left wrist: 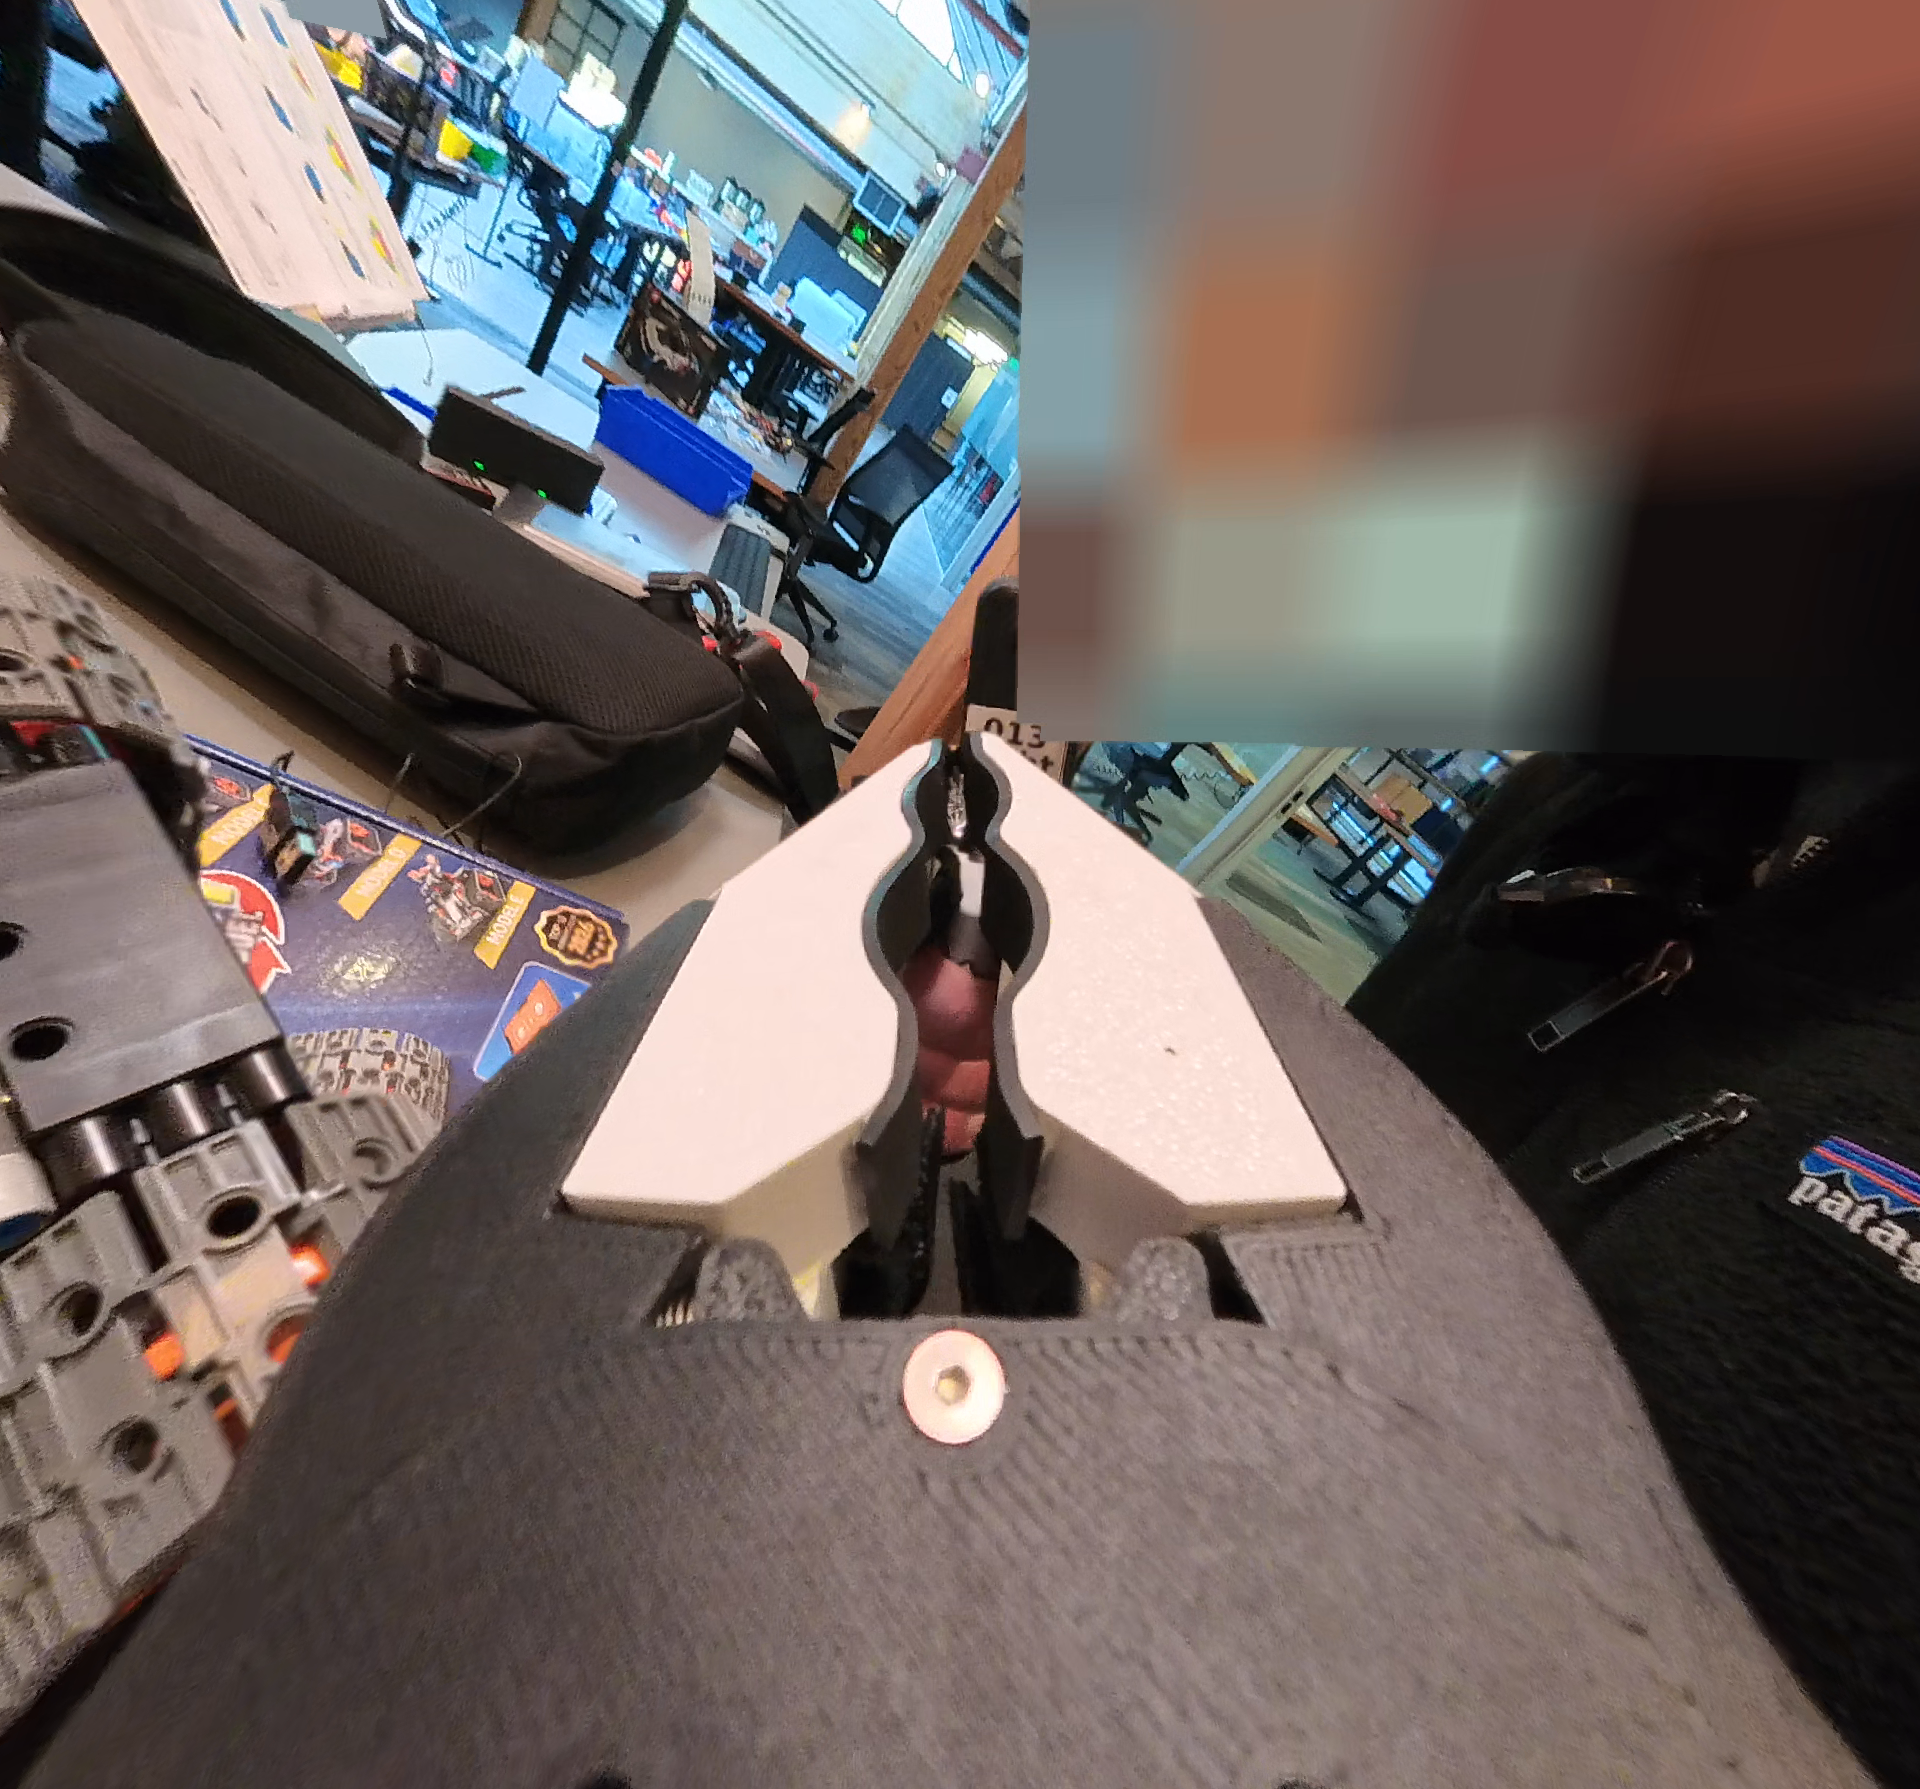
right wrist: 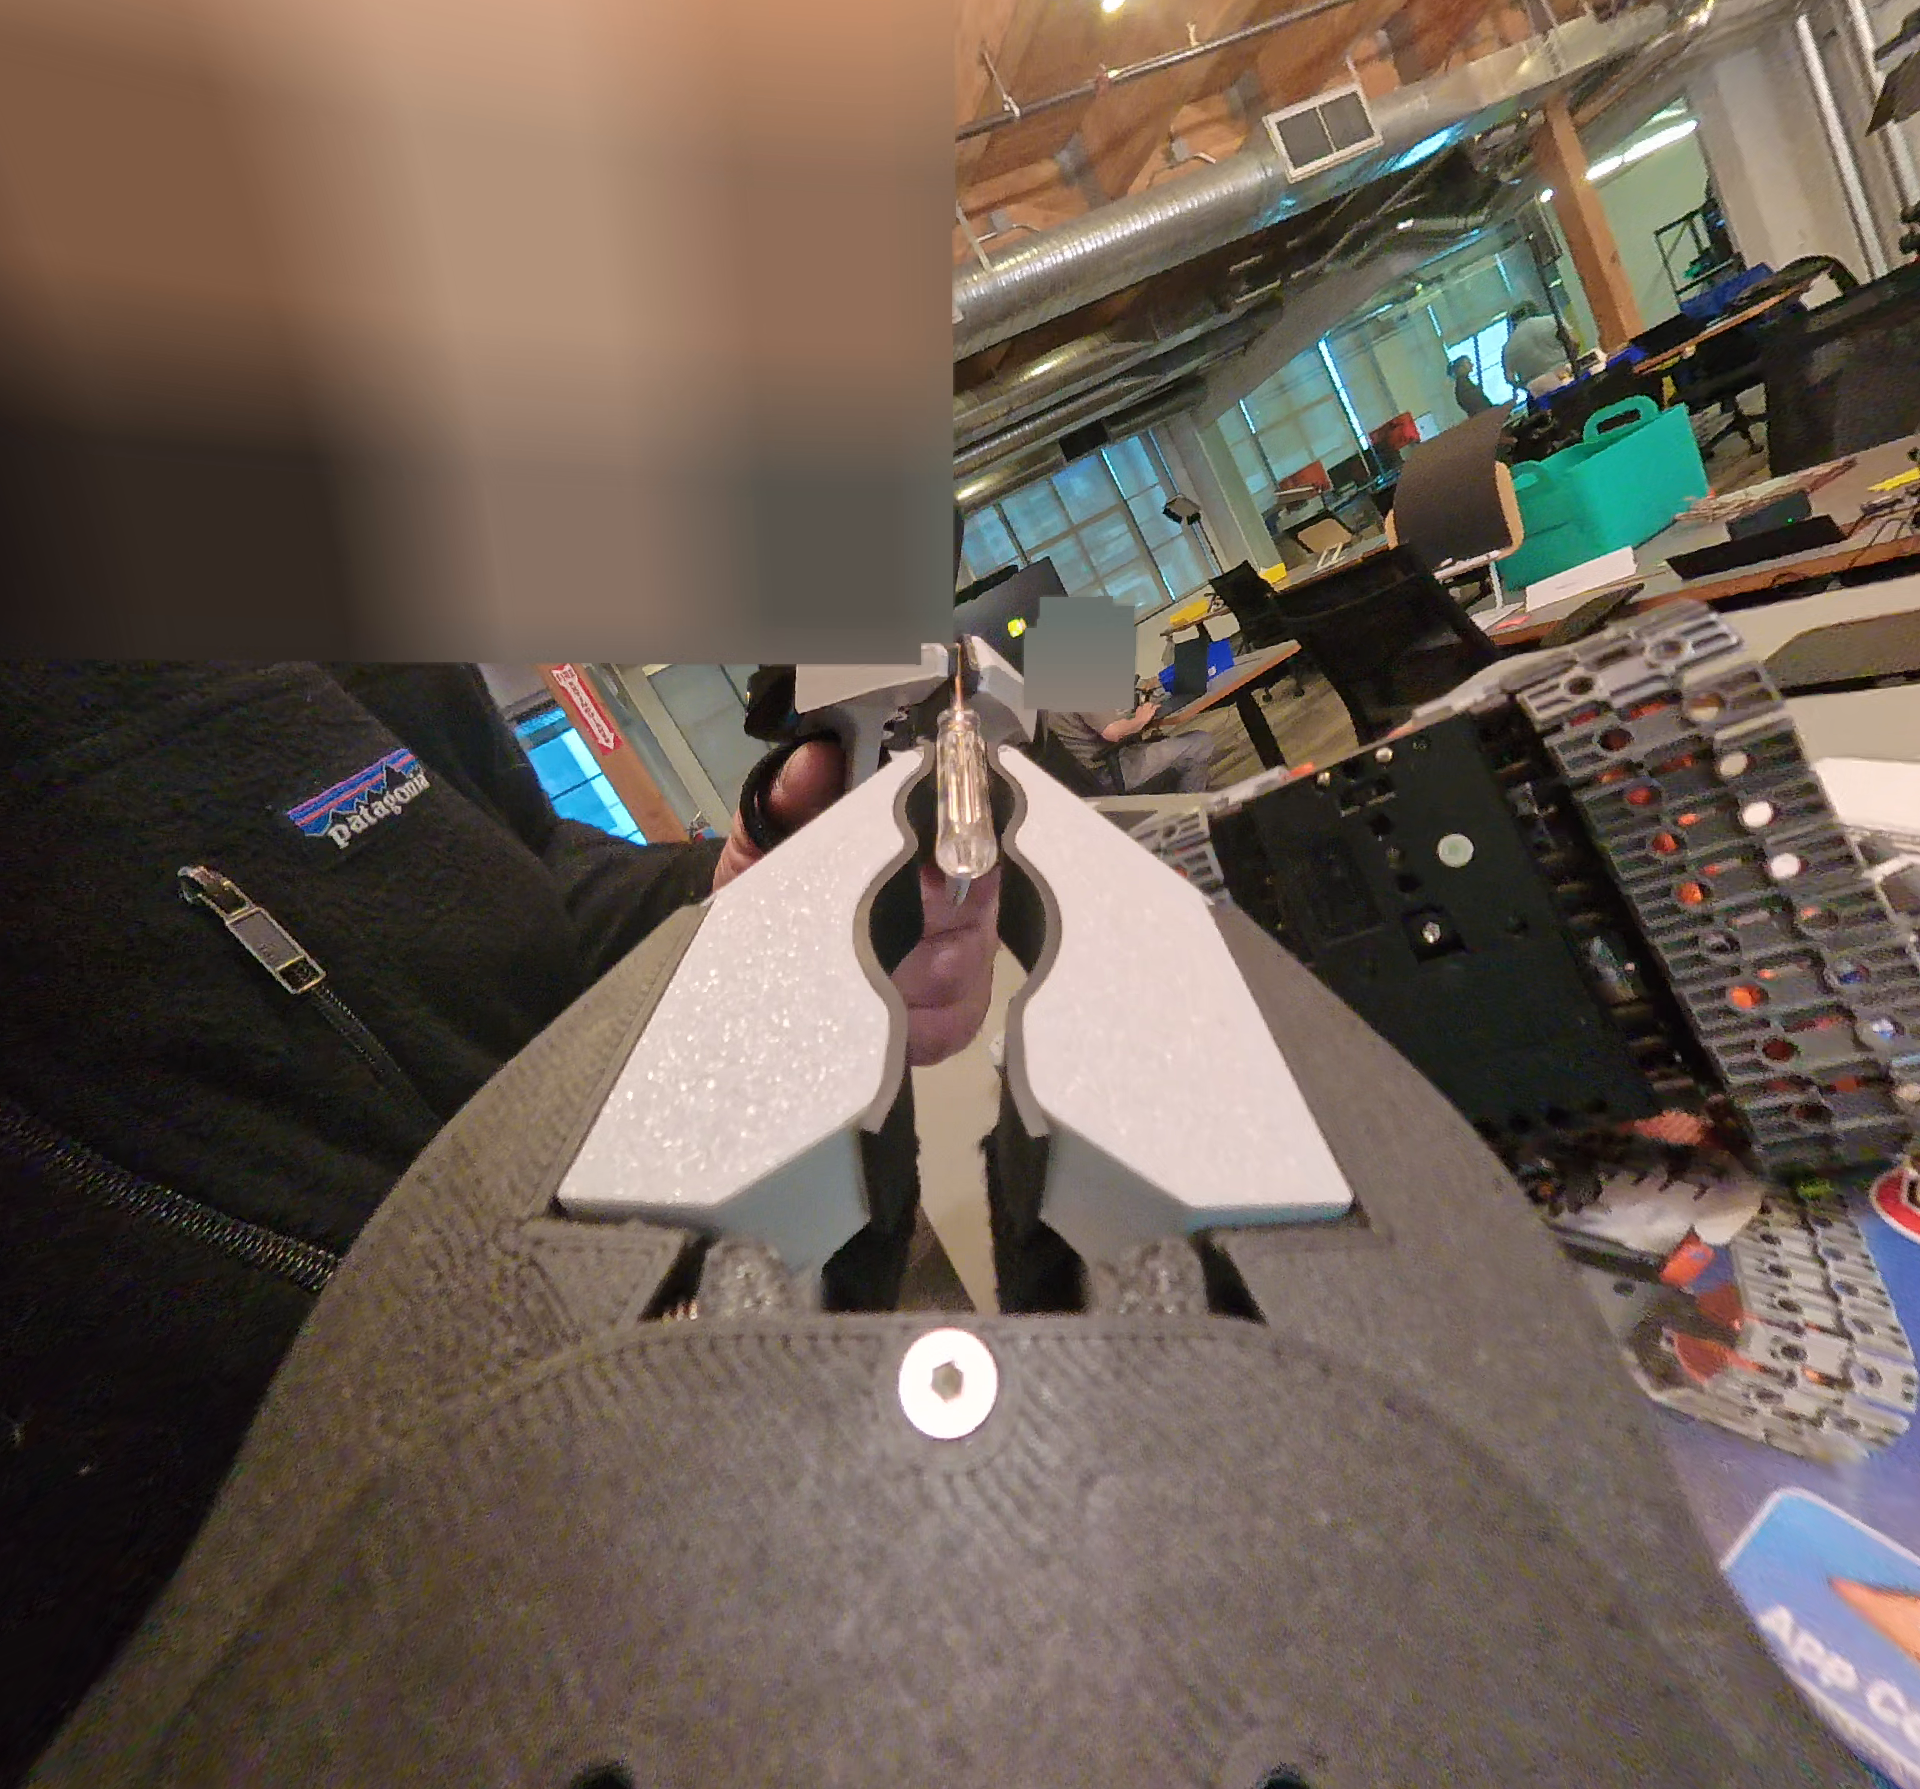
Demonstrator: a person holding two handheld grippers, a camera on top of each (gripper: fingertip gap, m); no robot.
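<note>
My right gripper is shut on the clear handle of a small screwdriver, whose thin shaft points away from me. The shaft runs into the tips of my left gripper, held facing it by a hand. In the left wrist view my left gripper has its white fingers closed, with a small glinting piece of the screwdriver pinched at the tips. Both grippers are in the air in front of a person in a black fleece jacket.
A grey and black brick-built tracked vehicle stands on a blue printed box. A black padded bag lies on the grey table behind. The jacket is close on the right. Office desks and chairs are beyond. My two grippers' fingertips are within a few centimetres of each other.
</note>
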